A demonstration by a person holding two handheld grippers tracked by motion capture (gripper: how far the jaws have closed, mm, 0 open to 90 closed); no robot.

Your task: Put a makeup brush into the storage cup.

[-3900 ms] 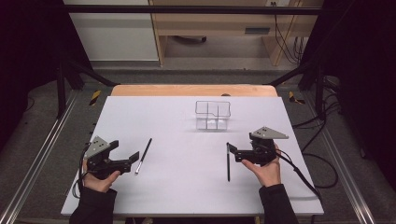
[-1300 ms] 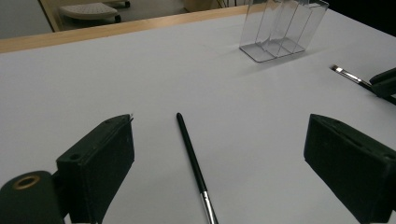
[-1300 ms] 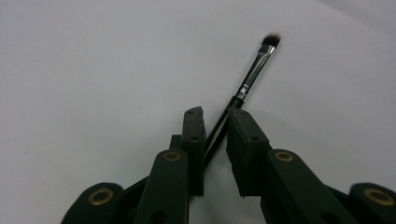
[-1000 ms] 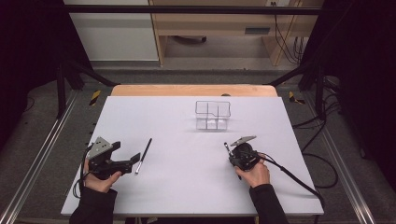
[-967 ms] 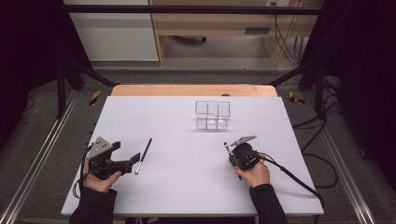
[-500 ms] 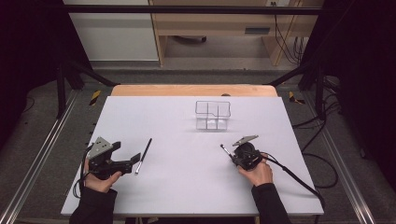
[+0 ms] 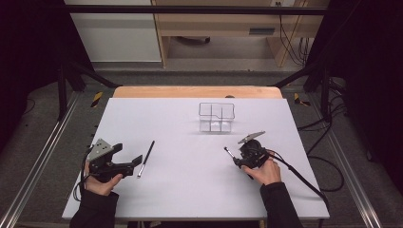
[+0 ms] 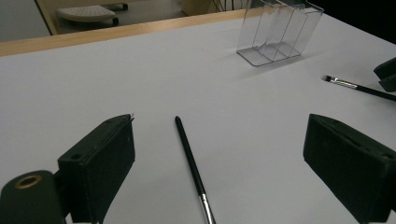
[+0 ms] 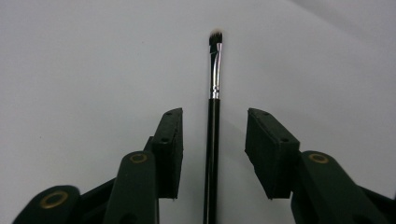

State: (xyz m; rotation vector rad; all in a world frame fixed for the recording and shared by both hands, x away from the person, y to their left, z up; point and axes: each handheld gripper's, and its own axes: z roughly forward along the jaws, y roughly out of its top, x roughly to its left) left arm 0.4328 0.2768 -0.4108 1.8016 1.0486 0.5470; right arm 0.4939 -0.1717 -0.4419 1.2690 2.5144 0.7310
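The right gripper has just been opening; its released jaws flank a brush, pads apart from it. The left gripper, jaws wide, straddles another brush near the table's left edge.

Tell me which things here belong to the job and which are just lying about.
In the job:
brush between the right gripper jaws
second brush before the left gripper
clear organizer

Lying about:
yellow-handled tool beside the table
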